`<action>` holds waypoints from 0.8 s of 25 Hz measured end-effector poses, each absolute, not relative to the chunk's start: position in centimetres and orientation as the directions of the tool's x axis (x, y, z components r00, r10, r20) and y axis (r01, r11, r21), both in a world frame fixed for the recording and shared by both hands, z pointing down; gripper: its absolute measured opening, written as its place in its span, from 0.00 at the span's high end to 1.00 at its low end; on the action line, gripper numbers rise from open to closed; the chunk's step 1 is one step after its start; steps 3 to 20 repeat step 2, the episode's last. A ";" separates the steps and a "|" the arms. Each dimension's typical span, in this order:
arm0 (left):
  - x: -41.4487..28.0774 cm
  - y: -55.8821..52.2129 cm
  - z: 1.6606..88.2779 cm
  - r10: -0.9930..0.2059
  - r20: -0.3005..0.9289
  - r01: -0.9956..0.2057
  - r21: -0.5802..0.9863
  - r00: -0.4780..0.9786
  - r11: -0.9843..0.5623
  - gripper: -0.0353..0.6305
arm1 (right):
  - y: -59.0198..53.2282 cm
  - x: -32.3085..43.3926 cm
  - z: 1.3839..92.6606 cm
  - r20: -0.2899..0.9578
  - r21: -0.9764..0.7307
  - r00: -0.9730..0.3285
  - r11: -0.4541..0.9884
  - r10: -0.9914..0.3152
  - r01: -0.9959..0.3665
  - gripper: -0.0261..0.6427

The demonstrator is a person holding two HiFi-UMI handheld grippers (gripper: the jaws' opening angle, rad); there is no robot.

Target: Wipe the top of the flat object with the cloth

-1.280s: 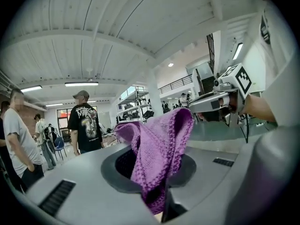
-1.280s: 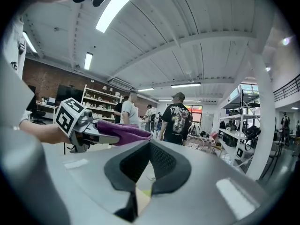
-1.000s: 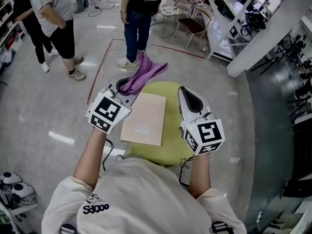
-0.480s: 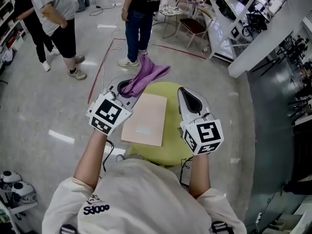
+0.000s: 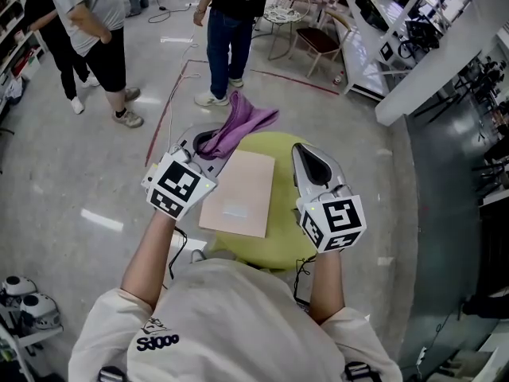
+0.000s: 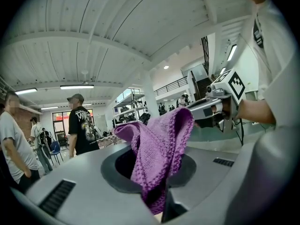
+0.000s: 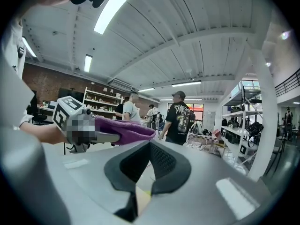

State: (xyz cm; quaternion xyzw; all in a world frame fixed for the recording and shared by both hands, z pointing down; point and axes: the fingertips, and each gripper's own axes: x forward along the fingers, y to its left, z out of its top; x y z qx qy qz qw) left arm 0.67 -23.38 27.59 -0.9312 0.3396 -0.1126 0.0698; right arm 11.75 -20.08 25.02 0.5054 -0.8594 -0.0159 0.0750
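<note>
Clamping a purple knitted cloth (image 6: 158, 146), the left gripper (image 5: 205, 143) has its jaws pinched tight on the fabric's lower fold. The loose end flops up and over the jaw tips. The right gripper (image 5: 307, 156) is closed on nothing, its jaws pressed together with only air ahead of them.

Between the two grippers lies the flat object, a pale tan rectangular board (image 5: 238, 188). It rests on a round yellow-green stool seat (image 5: 285, 241). The cloth hangs in the air near the board's far left corner and does not seem to touch it. The right gripper sits just beside the board's right edge.

Two bystanders (image 5: 227, 22) stand on the grey floor beyond, well apart from the stool.

The wipe itself looks not yet begun; this reads as the approach. Next, the cloth likely needs lowering flat onto the board and drawing across it. The right gripper may have to steady the board against sliding.
</note>
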 end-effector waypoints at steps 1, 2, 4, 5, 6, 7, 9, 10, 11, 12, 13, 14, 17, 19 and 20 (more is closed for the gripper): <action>0.7 -23.4 27.4 -0.648 0.161 -0.617 -0.206 0.744 -0.759 0.85 | -20.2 11.8 25.0 0.112 0.100 -0.475 0.486 -0.873 -0.868 0.95; 0.6 -23.5 27.3 -0.648 0.159 -0.617 -0.206 0.745 -0.759 0.85 | -20.3 11.9 24.9 0.111 0.097 -0.473 0.483 -0.874 -0.870 0.95; 0.6 -23.5 27.3 -0.648 0.159 -0.617 -0.206 0.745 -0.759 0.85 | -20.3 11.9 24.9 0.111 0.097 -0.473 0.483 -0.874 -0.870 0.95; 0.6 -23.5 27.3 -0.648 0.159 -0.617 -0.206 0.745 -0.759 0.85 | -20.3 11.9 24.9 0.111 0.097 -0.473 0.483 -0.874 -0.870 0.95; 0.6 -23.5 27.3 -0.648 0.159 -0.617 -0.206 0.745 -0.759 0.85 | -20.3 11.9 24.9 0.111 0.097 -0.473 0.483 -0.874 -0.870 0.95; 0.6 -23.5 27.3 -0.648 0.159 -0.617 -0.206 0.745 -0.759 0.85 | -20.3 11.9 24.9 0.111 0.097 -0.473 0.483 -0.874 -0.870 0.95; 0.6 -23.5 27.3 -0.648 0.159 -0.617 -0.206 0.745 -0.759 0.85 | -20.3 11.9 24.9 0.111 0.097 -0.473 0.483 -0.874 -0.870 0.95; 0.6 -23.5 27.3 -0.648 0.159 -0.617 -0.206 0.745 -0.759 0.85 | -20.3 11.9 24.9 0.111 0.097 -0.473 0.483 -0.874 -0.870 0.95; 0.6 -23.5 27.3 -0.648 0.159 -0.617 -0.206 0.745 -0.759 0.85 | -20.3 11.9 24.9 0.111 0.097 -0.473 0.483 -0.874 -0.870 0.95; 0.6 -23.5 27.3 -0.648 0.159 -0.617 -0.206 0.745 -0.759 0.85 | -20.3 11.9 24.9 0.111 0.097 -0.473 0.483 -0.874 -0.870 0.95; 0.6 -23.5 27.3 -0.648 0.159 -0.617 -0.206 0.745 -0.759 0.85 | -20.3 11.9 24.9 0.111 0.097 -0.473 0.483 -0.874 -0.870 0.95; 0.6 -23.5 27.3 -0.648 0.159 -0.617 -0.206 0.745 -0.759 0.85 | -20.3 11.9 24.9 0.111 0.097 -0.473 0.483 -0.874 -0.870 0.95; 0.6 -23.5 27.3 -0.648 0.159 -0.617 -0.206 0.745 -0.759 0.85 | -20.3 11.9 24.9 0.111 0.097 -0.473 0.483 -0.874 -0.870 0.95; 0.6 -23.5 27.3 -0.648 0.159 -0.617 -0.206 0.745 -0.759 0.85 | -20.3 11.9 24.9 0.111 0.097 -0.473 0.483 -0.874 -0.870 0.95; 0.6 -23.5 27.3 -0.648 0.159 -0.617 -0.206 0.745 -0.759 0.85 | -20.3 11.9 24.9 0.111 0.097 -0.473 0.483 -0.874 -0.870 0.95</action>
